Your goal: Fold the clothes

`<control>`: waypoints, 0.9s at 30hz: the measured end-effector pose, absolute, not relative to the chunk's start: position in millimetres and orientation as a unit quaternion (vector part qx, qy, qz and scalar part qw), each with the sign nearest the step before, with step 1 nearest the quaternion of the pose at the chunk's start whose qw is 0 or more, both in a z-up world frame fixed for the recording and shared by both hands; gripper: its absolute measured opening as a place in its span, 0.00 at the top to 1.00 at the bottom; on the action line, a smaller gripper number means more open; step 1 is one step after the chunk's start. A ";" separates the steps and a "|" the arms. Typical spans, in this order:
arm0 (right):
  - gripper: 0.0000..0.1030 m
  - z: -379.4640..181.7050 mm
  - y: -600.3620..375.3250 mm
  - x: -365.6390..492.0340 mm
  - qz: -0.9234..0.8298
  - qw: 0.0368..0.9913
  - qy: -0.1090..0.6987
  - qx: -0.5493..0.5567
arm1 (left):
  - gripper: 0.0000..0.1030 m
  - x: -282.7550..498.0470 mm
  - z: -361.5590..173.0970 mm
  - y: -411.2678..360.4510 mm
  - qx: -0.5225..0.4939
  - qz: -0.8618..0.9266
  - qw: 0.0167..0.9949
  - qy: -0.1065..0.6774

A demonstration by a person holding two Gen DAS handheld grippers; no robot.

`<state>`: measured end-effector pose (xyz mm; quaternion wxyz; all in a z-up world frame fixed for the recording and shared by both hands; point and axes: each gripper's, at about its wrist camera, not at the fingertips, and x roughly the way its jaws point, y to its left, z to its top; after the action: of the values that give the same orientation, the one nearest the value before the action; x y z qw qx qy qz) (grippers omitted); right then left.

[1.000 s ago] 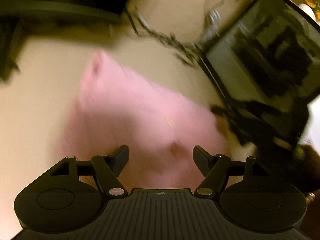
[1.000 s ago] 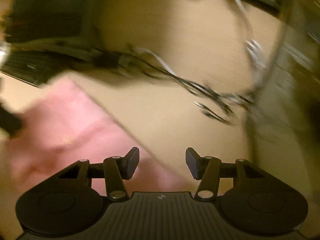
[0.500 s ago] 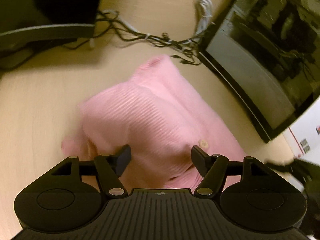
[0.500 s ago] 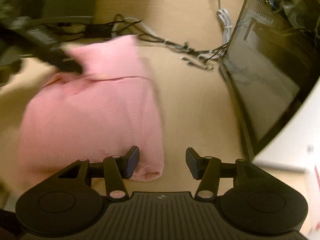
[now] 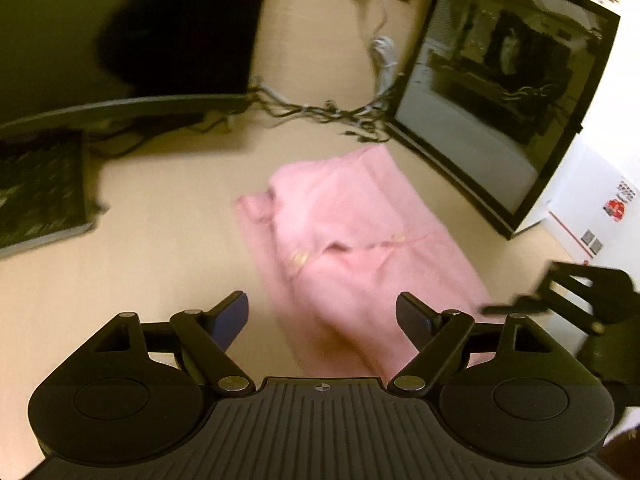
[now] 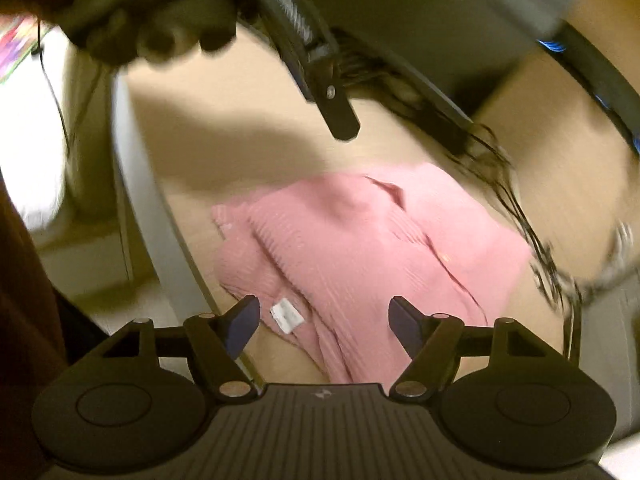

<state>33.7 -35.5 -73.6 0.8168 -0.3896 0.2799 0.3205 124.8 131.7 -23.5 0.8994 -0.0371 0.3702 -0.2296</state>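
A pink ribbed knit garment (image 5: 352,248) with small buttons lies bunched and partly folded on the light wooden desk (image 5: 160,240). My left gripper (image 5: 322,316) hovers just short of its near edge. Its jaws are opening and the pads touch nothing. From the other side, my right gripper (image 6: 324,322) hangs over the same garment (image 6: 360,248) near its white label (image 6: 286,316). Its jaws are also opening, with cloth below the gap but no pad pressing on it. One finger (image 6: 340,116) of the left gripper shows in the right wrist view, held by a hand (image 6: 140,28).
A dark monitor (image 5: 492,92) stands close to the garment's right side. A tangle of cables (image 5: 320,112) runs behind it. A keyboard (image 5: 36,188) lies at the left below a curved screen (image 5: 120,108). A white box (image 5: 600,216) sits far right. The desk edge (image 6: 152,220) runs beside the garment.
Both grippers have drawn back from the pink garment and their jaws stand wider. The right wrist view has swung round to the garment's other side. The garment now lies free on the desk.
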 end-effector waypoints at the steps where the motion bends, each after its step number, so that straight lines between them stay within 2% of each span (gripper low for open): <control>1: 0.31 -75.5 -34.7 37.4 0.326 0.813 0.277 -0.395 | 0.17 118.4 -24.4 132.2 -0.042 -0.227 0.899 0.373; 2: 0.32 -75.1 -35.4 42.9 0.332 0.813 0.281 -0.388 | 0.17 112.1 -25.3 132.8 -0.047 -0.225 0.898 0.375; 4: 0.43 -74.3 -36.7 54.0 0.344 0.812 0.288 -0.374 | 0.16 99.5 -28.4 129.4 -0.044 -0.220 0.897 0.380; 5: 0.54 -73.4 -38.7 61.2 0.348 0.814 0.298 -0.357 | 0.16 93.3 -30.6 125.4 -0.034 -0.218 0.897 0.383; 6: 0.57 -71.0 -43.8 72.6 0.347 0.822 0.325 -0.314 | 0.16 87.1 -32.8 121.5 -0.025 -0.216 0.896 0.386; 11: 0.58 -67.0 -81.5 131.3 0.333 0.829 0.438 -0.098 | 0.12 67.0 -47.9 95.6 0.015 -0.224 0.888 0.401; 16: 0.58 -73.6 -104.8 147.5 0.337 0.812 0.477 -0.001 | 0.12 77.3 -63.4 61.4 0.112 -0.207 0.890 0.391; 19: 0.54 -70.0 -104.0 131.5 0.348 0.820 0.452 -0.044 | 0.13 97.4 -65.4 57.1 0.109 -0.187 0.894 0.392; 21: 0.43 -65.2 -95.0 105.1 0.365 0.831 0.401 -0.125 | 0.14 112.0 -61.7 63.3 0.075 -0.180 0.897 0.397; 23: 0.37 -61.3 -86.4 79.3 0.378 0.834 0.347 -0.204 | 0.14 123.8 -57.6 69.9 0.043 -0.174 0.899 0.401; 27: 0.37 -78.3 -68.0 48.3 0.376 0.820 0.262 -0.344 | 0.14 137.6 -54.2 77.6 0.019 -0.178 0.897 0.405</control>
<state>48.3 -68.0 -78.3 0.8195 -0.3440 0.2620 0.3760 137.6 77.6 -54.2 0.8968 0.0191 0.4045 -0.1783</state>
